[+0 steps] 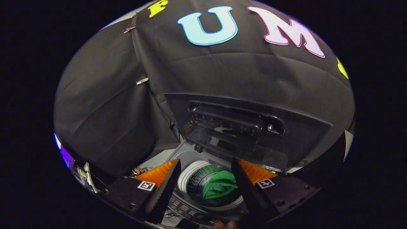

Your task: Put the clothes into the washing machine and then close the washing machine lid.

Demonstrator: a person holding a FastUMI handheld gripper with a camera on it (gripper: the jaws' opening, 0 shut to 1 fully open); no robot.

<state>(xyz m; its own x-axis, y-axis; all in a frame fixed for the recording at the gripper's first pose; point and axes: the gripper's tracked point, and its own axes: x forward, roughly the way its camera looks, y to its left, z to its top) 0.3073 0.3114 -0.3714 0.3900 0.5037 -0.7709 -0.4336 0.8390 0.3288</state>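
Note:
A green garment (221, 187) lies inside the drum of the top-loading washing machine (187, 208), below and between my fingers. The machine's dark lid (244, 130) stands raised behind the opening, its inner side facing me. My gripper (206, 170) hovers above the drum, open, with nothing held between its fingers. The perforated drum wall (198, 181) shows to the left of the garment.
The machine's control panel (186, 209) with small buttons runs along the near rim below the fingers. Black cloth walls rise behind and to the left of the machine. Some cables and small items (84, 178) lie low at the far left.

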